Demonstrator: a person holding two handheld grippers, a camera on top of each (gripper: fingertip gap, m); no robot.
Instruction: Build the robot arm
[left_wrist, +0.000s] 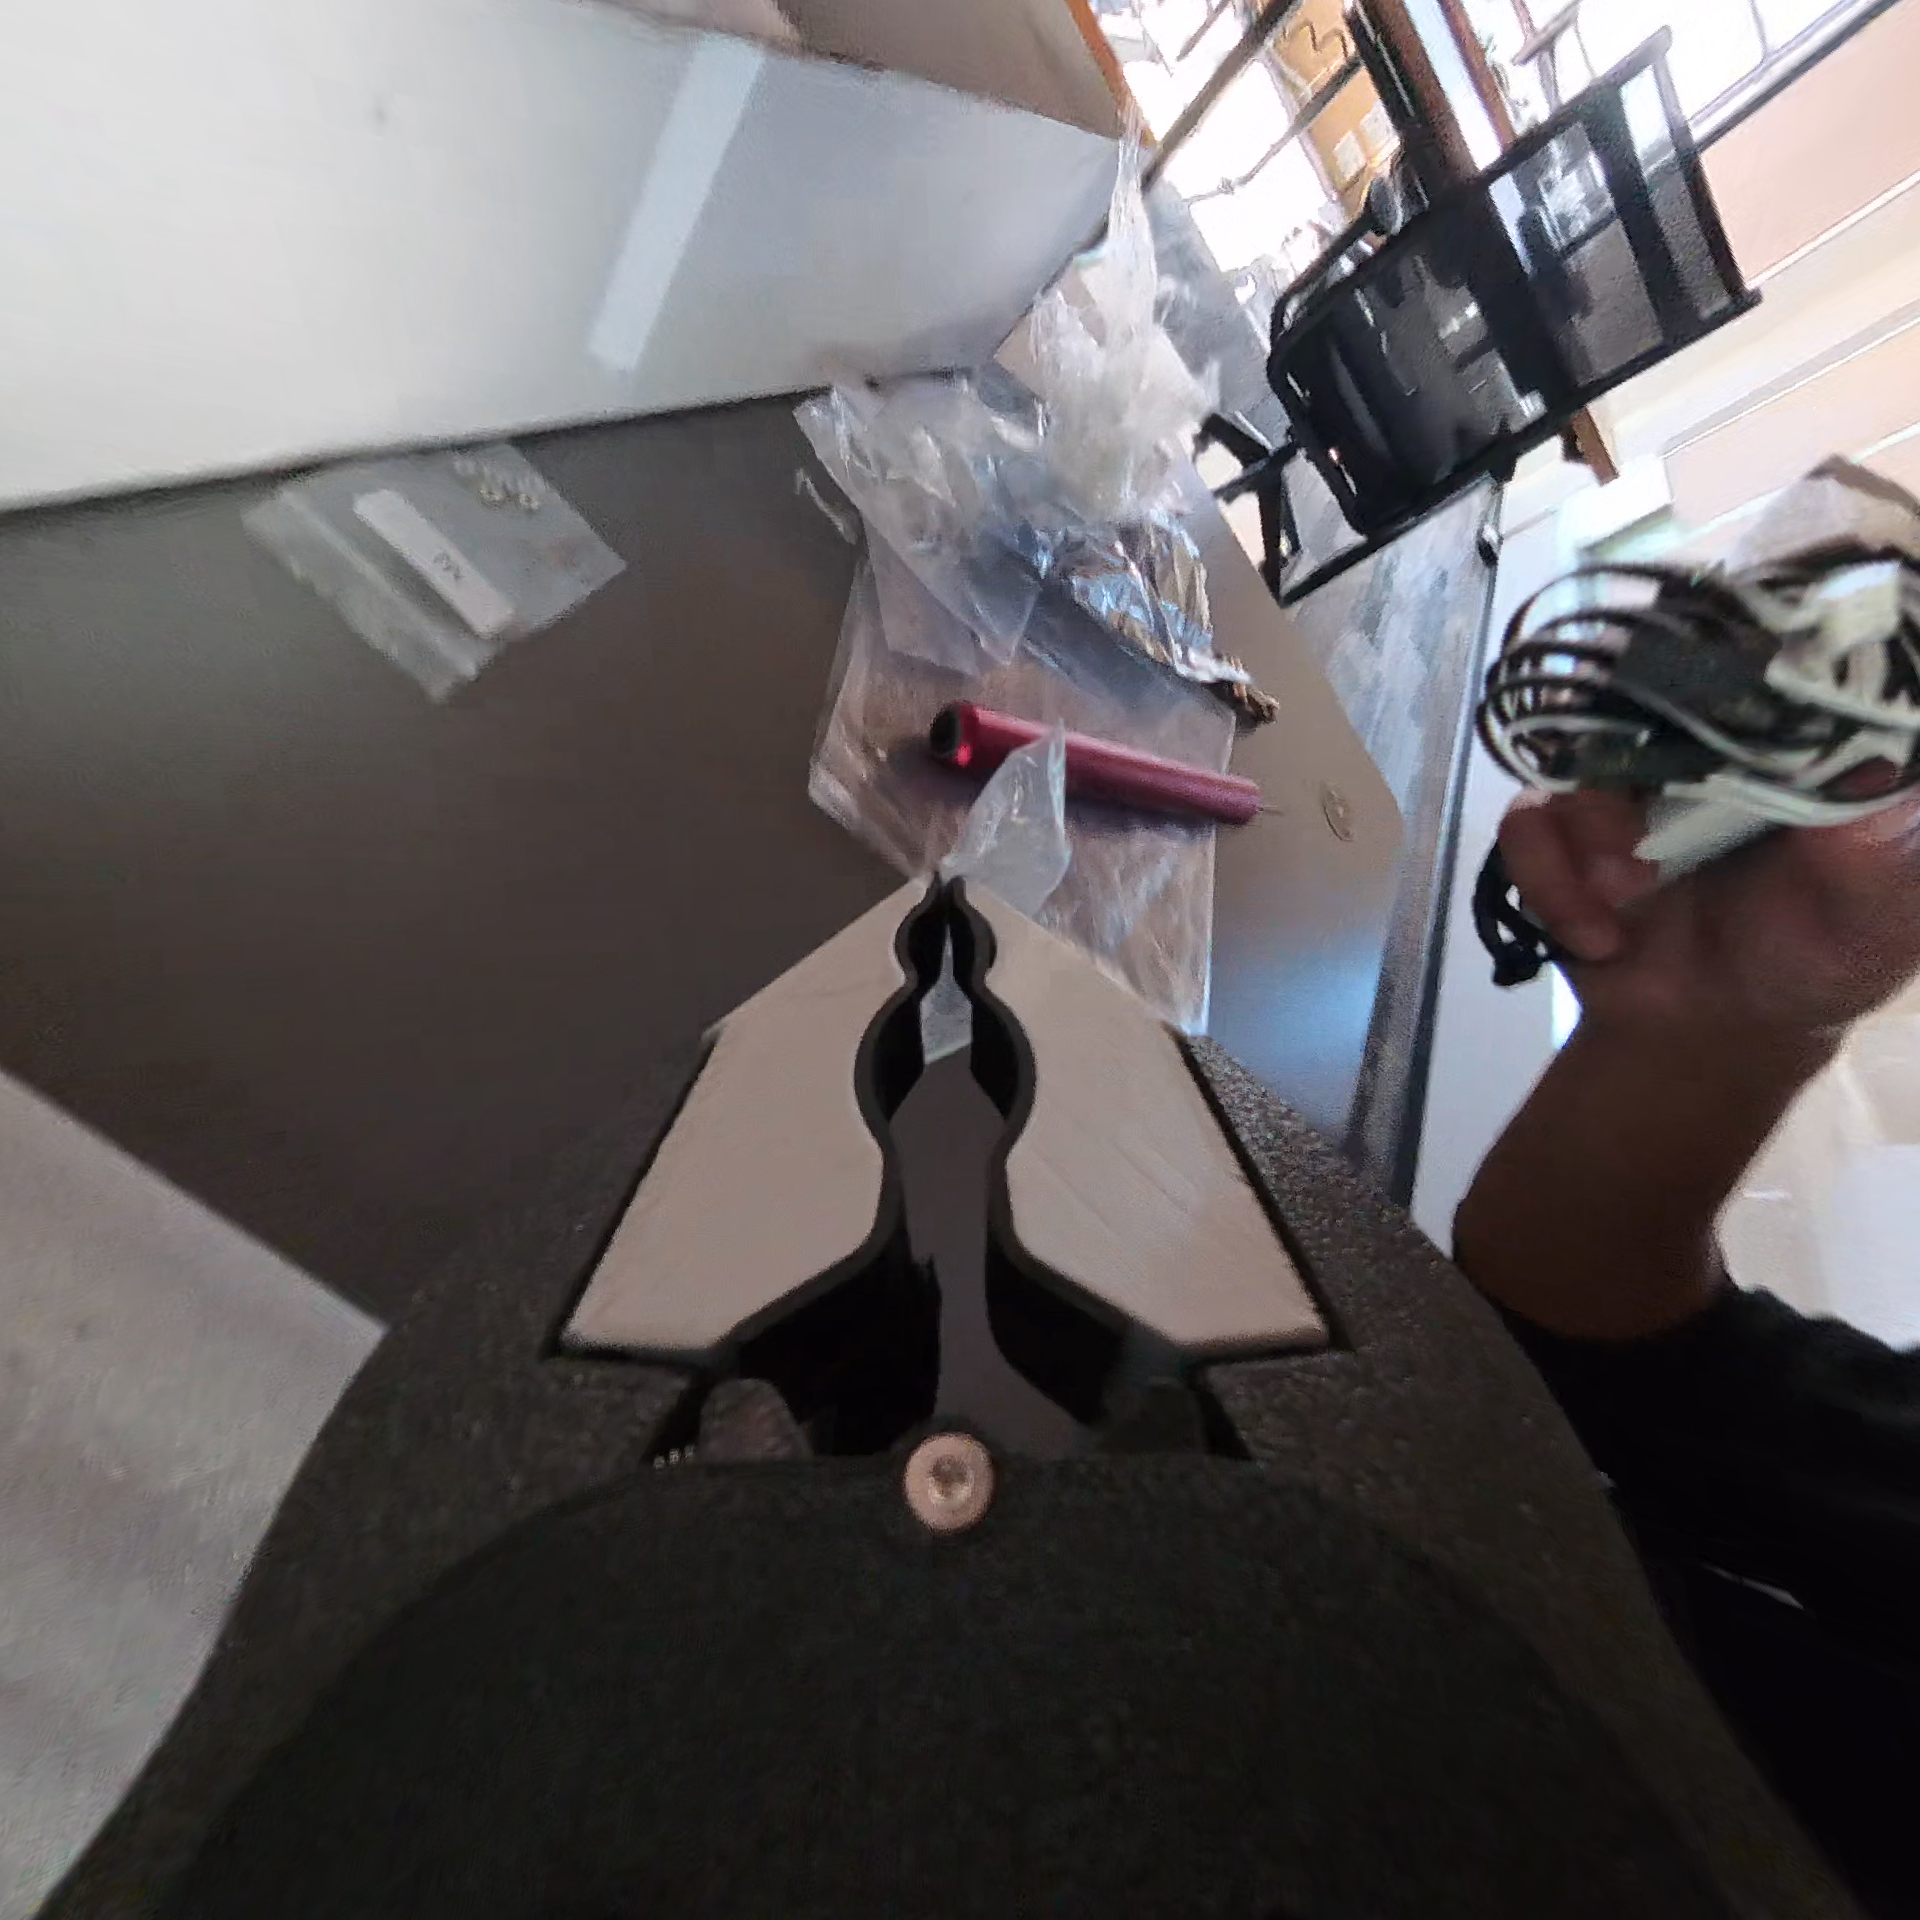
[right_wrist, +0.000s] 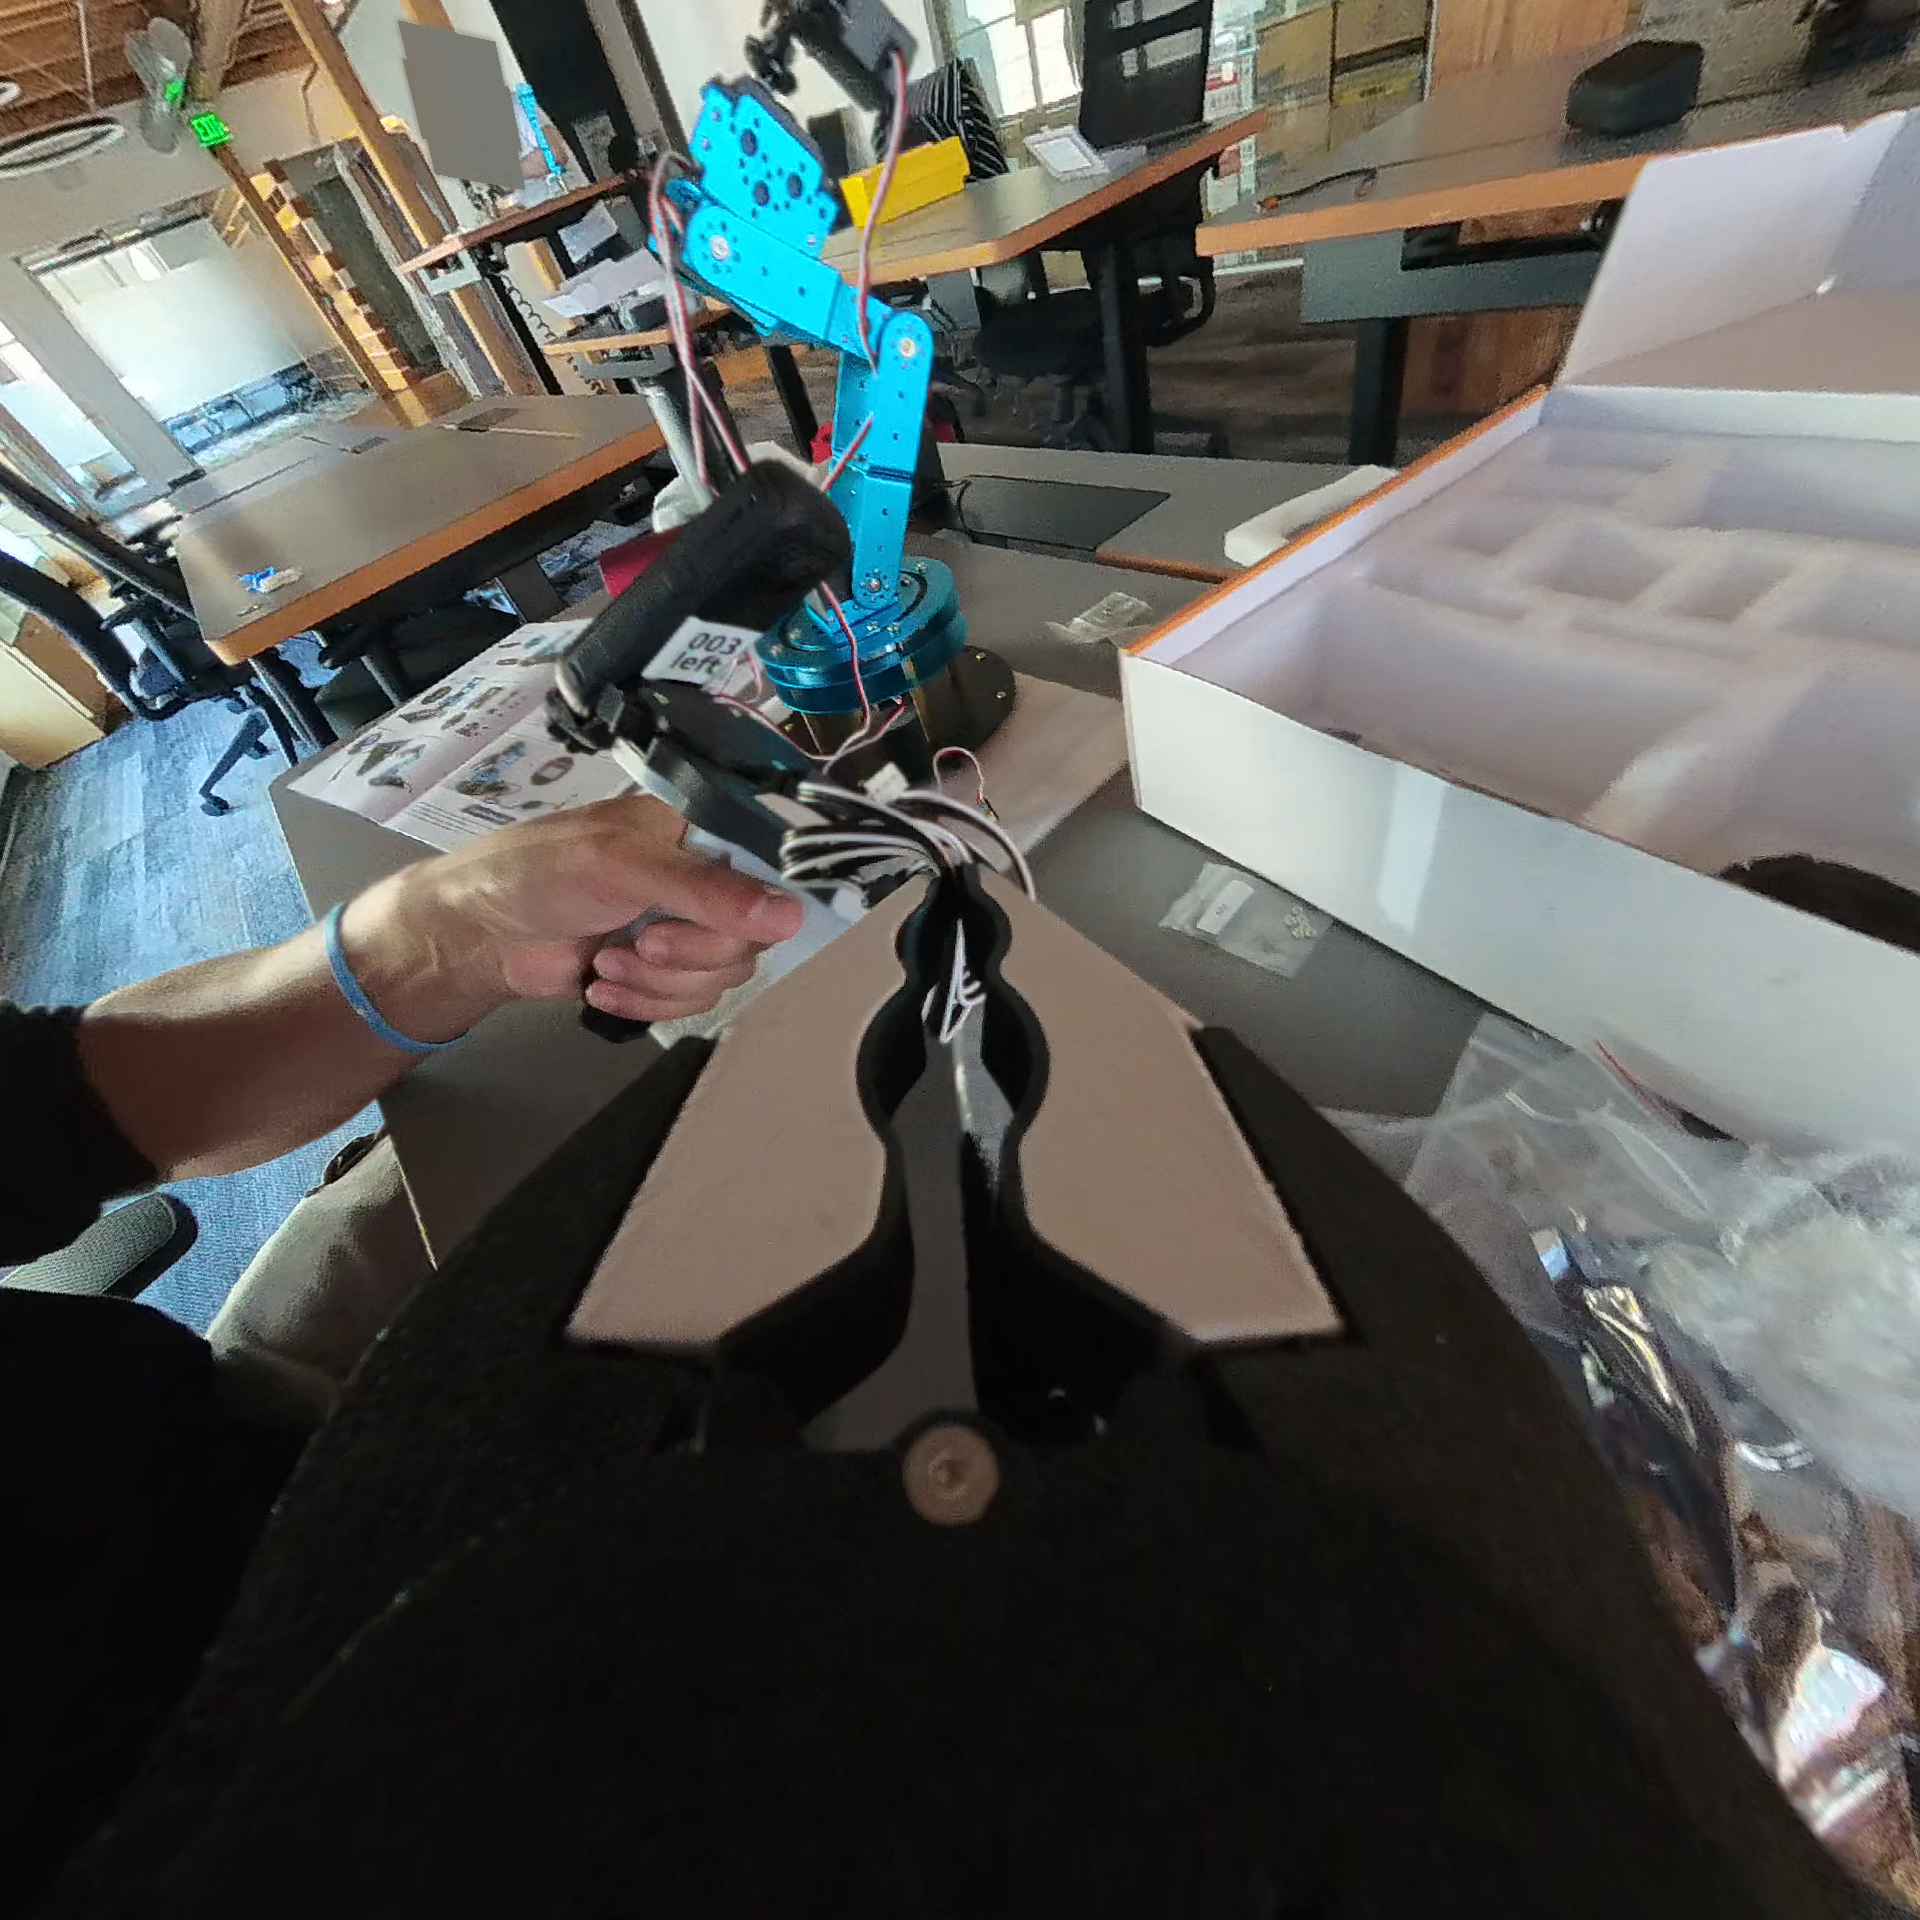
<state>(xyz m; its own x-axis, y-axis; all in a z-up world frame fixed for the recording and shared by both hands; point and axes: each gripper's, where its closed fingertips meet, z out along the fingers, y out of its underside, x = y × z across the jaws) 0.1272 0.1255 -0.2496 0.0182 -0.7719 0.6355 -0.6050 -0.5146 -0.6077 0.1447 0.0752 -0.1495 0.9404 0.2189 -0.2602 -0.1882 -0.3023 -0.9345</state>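
the left wrist view is looking along its tongs, steeply tilted, close over the grey worktop. the right wrist view is facing the far blue robot arm. both are sharing the white box and worktop.

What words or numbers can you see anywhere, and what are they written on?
I don't read writing out, but these things carry some:
White sticker below a black handle: clear printed characters.
Green sign near the ceiling: too blurred to read.
Printed leaflet with pictures: text too small.
White label on a small clear bag: blurred.
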